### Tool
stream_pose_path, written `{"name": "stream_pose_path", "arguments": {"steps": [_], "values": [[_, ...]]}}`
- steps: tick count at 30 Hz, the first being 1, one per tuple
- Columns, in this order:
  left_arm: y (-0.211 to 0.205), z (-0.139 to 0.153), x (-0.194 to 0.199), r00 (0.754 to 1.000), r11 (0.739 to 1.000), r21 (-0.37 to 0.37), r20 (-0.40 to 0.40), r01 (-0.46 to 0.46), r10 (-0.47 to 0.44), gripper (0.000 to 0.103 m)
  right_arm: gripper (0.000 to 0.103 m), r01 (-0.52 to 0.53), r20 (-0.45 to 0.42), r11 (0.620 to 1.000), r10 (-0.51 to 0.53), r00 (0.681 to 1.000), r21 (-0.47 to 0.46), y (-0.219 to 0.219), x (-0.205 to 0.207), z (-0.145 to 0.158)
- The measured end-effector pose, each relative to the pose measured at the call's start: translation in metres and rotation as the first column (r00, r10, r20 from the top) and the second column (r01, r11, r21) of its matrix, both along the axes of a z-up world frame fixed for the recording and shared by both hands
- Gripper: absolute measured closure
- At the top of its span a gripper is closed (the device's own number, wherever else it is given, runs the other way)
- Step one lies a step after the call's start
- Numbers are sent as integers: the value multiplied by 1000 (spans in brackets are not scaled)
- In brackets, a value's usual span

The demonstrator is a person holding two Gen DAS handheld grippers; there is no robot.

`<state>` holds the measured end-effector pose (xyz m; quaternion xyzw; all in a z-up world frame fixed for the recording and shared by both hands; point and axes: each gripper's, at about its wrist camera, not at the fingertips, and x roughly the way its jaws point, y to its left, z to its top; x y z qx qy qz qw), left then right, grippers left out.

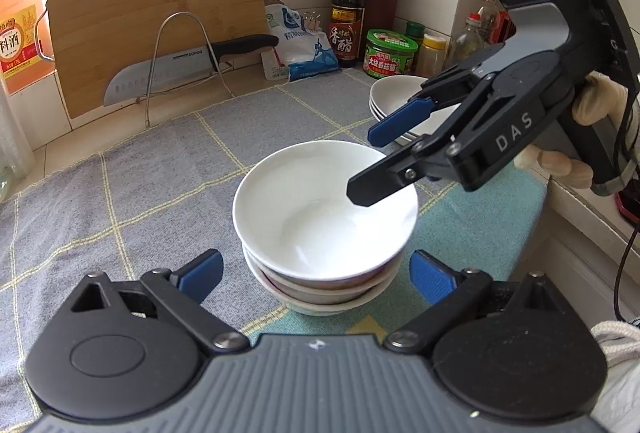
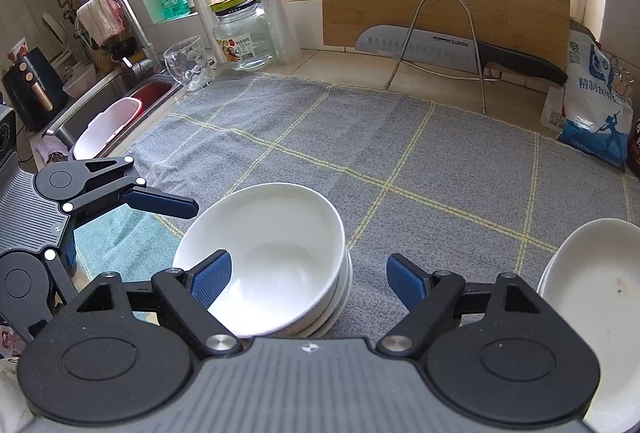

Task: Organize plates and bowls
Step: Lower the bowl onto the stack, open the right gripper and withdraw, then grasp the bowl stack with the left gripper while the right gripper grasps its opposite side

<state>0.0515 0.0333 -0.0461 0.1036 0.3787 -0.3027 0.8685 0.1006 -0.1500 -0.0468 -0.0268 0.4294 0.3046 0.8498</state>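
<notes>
1. A stack of white bowls (image 1: 325,217) stands on a grey checked cloth (image 1: 160,173) on a kitchen counter; the top bowl sits tilted in the ones beneath.
2. The left gripper (image 1: 316,271) is spread wide, empty, its blue pads (image 1: 202,271) flanking the near side of the stack without touching it.
3. The right gripper (image 1: 370,165) reaches in from the right, jaws parted and empty; its lower finger hangs over the top bowl's rim and hollow, though contact cannot be judged.
4. From the right wrist, the bowls (image 2: 268,257) lie just ahead of that gripper (image 2: 308,279), left pad over the bowl's inside, right pad outside it.
5. A stack of white plates (image 1: 394,93) rests to the right of the bowls, near but apart.
6. Behind, a cutting board (image 1: 152,5) leans on the wall, with a knife (image 1: 180,67) resting in a wire rack (image 1: 188,49) before it.
7. A vinegar bottle (image 1: 347,13) and a jar (image 1: 390,53) stand at the back right.
</notes>
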Motion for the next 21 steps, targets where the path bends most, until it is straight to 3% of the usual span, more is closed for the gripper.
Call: {"name": "stream_pose_path", "arguments": {"steps": [2,4,12,21], "values": [[2,-3,-1,1000,1000,8,-12,13,-13,4,10,0,12,1000,0,1000,9,-7,-5,3],[4,-8,0,999,999,28,-27,23,-23,4,0,-7,32,1000,6,999,15,-11,-12,5],[7,-31,8,995,995,88,-89,51,-43,4,0,-109,41,994,110,993,-10,-6,-41,5],[-3,-53,18,986,984,144,-142,105,-85,4,0,-158,0,975,160,987,-153,8,-44,-39]]}}
